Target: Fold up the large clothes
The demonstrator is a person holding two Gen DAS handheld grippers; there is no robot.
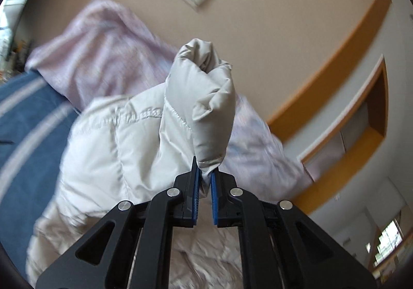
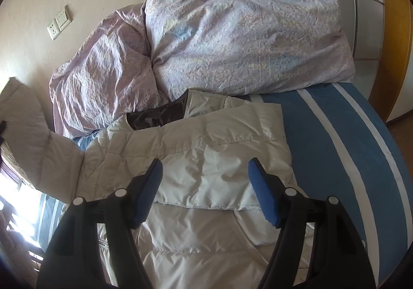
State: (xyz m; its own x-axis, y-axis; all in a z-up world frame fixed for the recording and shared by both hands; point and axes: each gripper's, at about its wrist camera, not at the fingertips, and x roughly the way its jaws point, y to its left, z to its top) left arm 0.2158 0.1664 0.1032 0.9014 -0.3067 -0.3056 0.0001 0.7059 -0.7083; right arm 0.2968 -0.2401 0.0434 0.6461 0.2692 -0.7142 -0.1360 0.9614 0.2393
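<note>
Left tool (image 1: 205,175) is clamped on the cuff end of the sleeve (image 1: 201,98) of the white puffer jacket (image 2: 206,160). The pinch sits right at the stitched cuff seam, so the padded tube stands up beyond the pads rather than slipping out. My read: gripping the very end gives full control of the sleeve length for swinging it across the body.

Right tool (image 2: 205,185) has its jaws apart with nothing between them, hanging just above the jacket's torso panel. Likely waiting to pin or smooth the body while the sleeve comes over.

The jacket lies flat on the bed (image 2: 322,139), the blue striped sheet, directly under and ahead of the right tool, dark collar lining at the far end. The right-hand side already looks folded in, edge straight. A crumpled lilac duvet (image 2: 232,31) is piled beyond the collar, touching it; it limits room on the far side.

Risk: slick shell fabric may slide back once released.
</note>
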